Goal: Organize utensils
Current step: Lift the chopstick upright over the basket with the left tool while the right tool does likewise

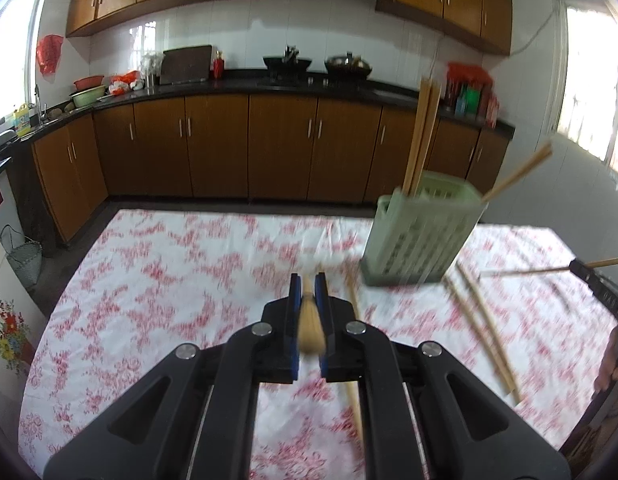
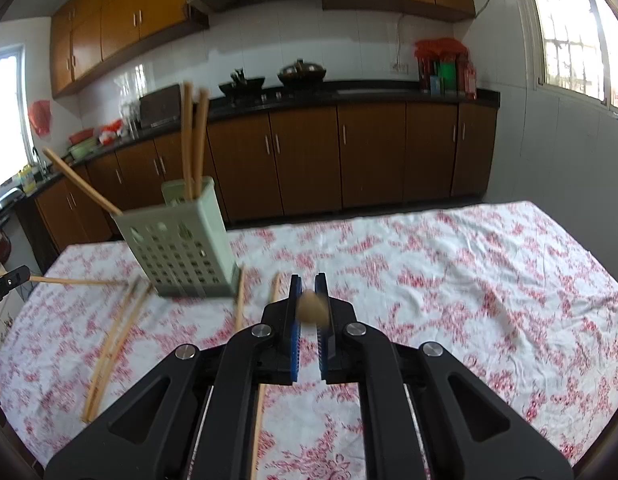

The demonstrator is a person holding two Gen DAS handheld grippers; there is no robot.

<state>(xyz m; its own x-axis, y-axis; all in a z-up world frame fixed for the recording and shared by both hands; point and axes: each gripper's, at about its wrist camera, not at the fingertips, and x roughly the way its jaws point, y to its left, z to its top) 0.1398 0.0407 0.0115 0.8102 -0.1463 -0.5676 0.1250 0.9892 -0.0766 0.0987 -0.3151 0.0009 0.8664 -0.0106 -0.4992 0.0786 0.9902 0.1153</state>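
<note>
The right gripper clamps a chopstick end-on near the green holder.

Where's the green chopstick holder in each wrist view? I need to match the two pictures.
Left wrist: green chopstick holder right of centre, beyond the left claw.
Right wrist: holder left of centre, beyond the right claw.
Shared landmark: the two upright chopsticks standing in it.
</note>
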